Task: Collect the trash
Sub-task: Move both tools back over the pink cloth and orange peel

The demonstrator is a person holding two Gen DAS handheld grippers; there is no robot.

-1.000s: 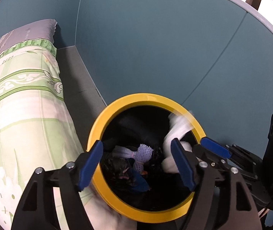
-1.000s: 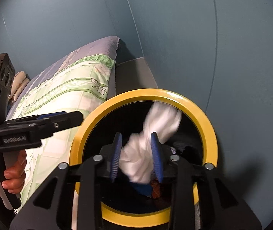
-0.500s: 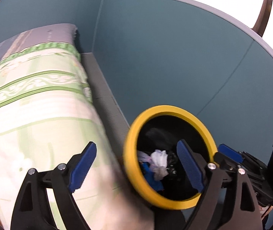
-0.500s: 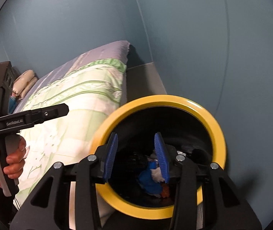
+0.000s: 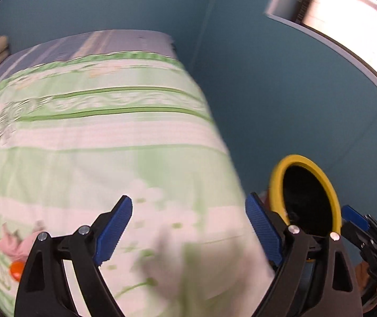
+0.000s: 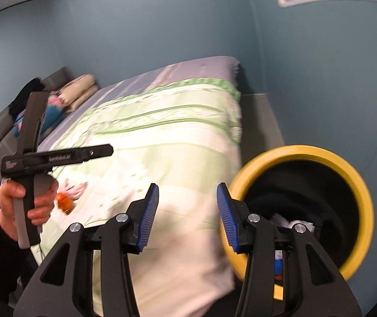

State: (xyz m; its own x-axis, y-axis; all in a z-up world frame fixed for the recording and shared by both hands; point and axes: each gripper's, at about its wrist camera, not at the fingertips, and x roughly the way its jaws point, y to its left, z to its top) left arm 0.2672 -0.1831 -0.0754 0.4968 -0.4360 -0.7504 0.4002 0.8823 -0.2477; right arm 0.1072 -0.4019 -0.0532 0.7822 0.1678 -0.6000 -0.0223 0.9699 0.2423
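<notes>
So next up looks like the orange scrap (image 6: 64, 202) out on the bed (image 6: 162, 137), toward its left edge and well away from the yellow bin (image 6: 357, 185). Left claw (image 5: 188, 229), gaping and empty, is nearer; right claw (image 6: 187, 218), empty, has just been opening.

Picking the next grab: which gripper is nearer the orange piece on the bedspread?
Left. The left gripper, open and empty, hangs over the bedspread near the orange piece. The right gripper, open and empty, sits by the yellow-rimmed bin, farther away.
</notes>
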